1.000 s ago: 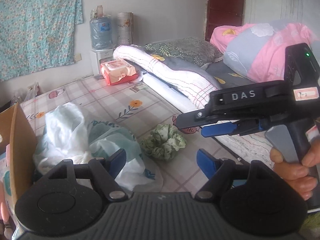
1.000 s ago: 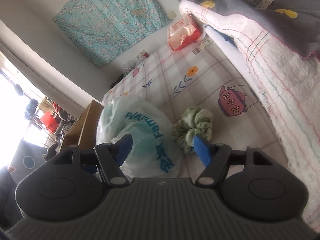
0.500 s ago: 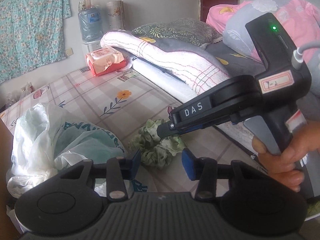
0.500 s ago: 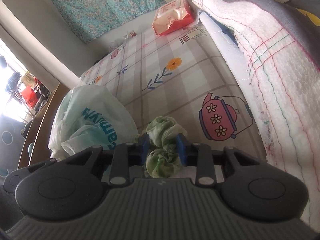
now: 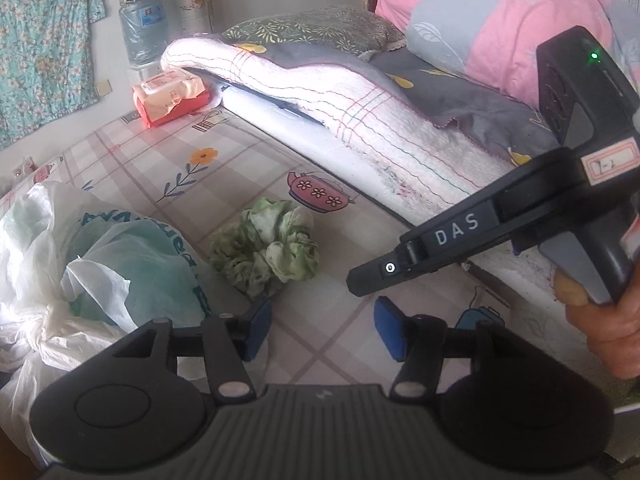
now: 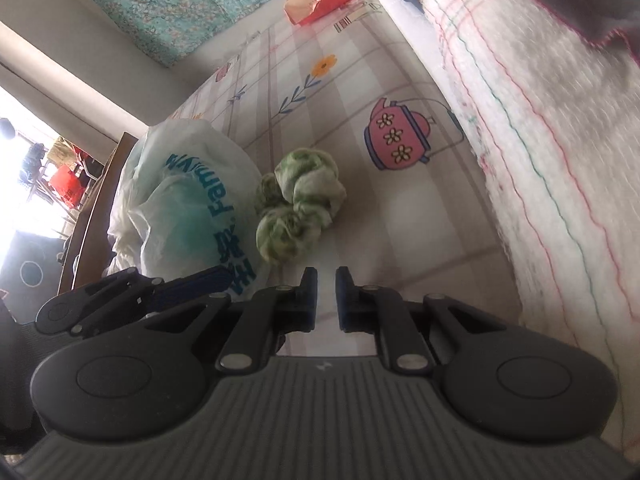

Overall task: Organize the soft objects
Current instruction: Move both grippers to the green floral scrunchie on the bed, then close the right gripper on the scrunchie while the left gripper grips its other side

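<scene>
A crumpled green cloth (image 5: 267, 251) lies on the checked bed sheet (image 5: 168, 160), also in the right wrist view (image 6: 300, 204). My left gripper (image 5: 320, 330) is open and empty, just short of the cloth. My right gripper (image 6: 326, 294) has its jaws nearly closed with nothing between them; it sits a little back from the cloth. In the left wrist view the right gripper's body (image 5: 472, 240) is to the right of the cloth. A white and teal plastic bag (image 5: 100, 264) lies touching the cloth's left side, also in the right wrist view (image 6: 188, 200).
A folded white and grey quilt (image 5: 360, 112) runs along the right, with a pink and grey duvet (image 5: 500, 20) and a pillow (image 5: 312, 32) behind. A red tissue pack (image 5: 170, 96) lies at the far end. A cardboard box edge (image 6: 96, 208) stands beyond the bag.
My right gripper had closed around the green cloth, then pulled back without it; the cloth stays on the sheet. My left gripper opened wider and moved back.
</scene>
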{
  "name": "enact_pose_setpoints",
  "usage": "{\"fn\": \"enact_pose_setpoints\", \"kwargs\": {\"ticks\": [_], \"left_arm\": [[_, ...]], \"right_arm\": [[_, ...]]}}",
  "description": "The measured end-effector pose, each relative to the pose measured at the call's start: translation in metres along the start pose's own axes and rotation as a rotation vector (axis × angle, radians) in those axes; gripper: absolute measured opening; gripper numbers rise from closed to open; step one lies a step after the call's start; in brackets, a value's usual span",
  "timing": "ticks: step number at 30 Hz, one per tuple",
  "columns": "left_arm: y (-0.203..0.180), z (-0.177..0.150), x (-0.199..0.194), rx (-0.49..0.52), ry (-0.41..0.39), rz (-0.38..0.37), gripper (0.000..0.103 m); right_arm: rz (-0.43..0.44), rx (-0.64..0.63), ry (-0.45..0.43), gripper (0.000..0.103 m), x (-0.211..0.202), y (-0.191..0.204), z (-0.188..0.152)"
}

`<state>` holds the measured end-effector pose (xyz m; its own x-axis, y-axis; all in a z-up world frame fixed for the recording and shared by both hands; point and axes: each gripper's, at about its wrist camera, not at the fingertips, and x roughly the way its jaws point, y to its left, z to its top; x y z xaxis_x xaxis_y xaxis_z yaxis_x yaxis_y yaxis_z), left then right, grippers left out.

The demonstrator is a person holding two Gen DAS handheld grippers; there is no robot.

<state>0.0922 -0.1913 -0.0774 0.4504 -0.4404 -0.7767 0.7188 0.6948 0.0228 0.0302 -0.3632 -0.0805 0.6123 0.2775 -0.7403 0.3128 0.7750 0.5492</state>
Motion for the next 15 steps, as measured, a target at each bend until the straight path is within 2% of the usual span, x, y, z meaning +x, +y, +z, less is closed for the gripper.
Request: {"fn": "enact_pose_setpoints", "kwargs": {"ticks": [3,6,9,10,15], "left_arm": [[-0.004,-0.004,-0.001,0.006,0.002,-0.006,0.058],[-0.005,-0.005,-0.001,0.003,-0.002,0.009,0.058],[-0.002,-0.005,-0.003,-0.012,-0.010,0.015,0.058],[-0.001,-0.004,-0.003,-0.015,-0.012,0.018,0.058],[0.004,-0.003,-0.004,-0.018,-0.004,0.033,0.058]], "right_arm": [[-0.003,-0.015,-0.046,0.012,-0.013,0.002,-0.001],[-0.020,-0.059,-0.100,0.017,-0.014,0.012,0.012],[-0.023,-0.097,-0.120,0.041,0.001,0.020,0.034],[-0.024,-0.121,-0.120,0.045,0.007,0.022,0.041],[-0.065,-0.254,-0.104,0.049,0.036,0.031,0.065]]}}
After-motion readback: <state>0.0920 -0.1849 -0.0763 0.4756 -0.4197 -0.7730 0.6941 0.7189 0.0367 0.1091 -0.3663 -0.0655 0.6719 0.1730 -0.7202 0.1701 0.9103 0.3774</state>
